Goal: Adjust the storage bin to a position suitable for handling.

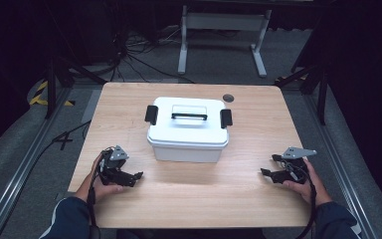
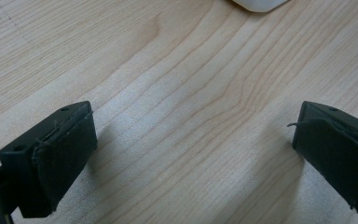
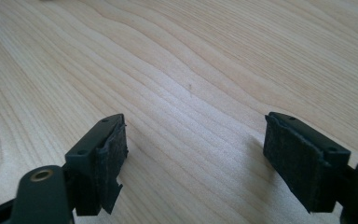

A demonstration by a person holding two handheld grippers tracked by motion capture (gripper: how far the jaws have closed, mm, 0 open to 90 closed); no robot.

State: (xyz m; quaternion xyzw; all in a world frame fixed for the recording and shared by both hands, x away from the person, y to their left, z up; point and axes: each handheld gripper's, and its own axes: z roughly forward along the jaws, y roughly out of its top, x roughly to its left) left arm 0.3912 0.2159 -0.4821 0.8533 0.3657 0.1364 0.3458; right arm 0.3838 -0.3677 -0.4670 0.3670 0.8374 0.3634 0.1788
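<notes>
- I am holding my left gripper low in the lower left of the high view, its jaws standing wide apart with nothing but bare wood between them.
- I am holding my right gripper in the lower right of that view, jaws spread just as wide and gripping nothing.
- The white box is sitting in the middle of the table, lid on, a black latch at each end and a black handle on top; it is well apart from both grippers.
- In the left gripper view, a white corner is peeking in at the top edge, probably the box's base.
- Risk as I judge it: if I am reaching for one latch alone, the box may be sliding across the smooth wood rather than opening.
- Coming in at a slant could be making my pads skid off the latch.
</notes>
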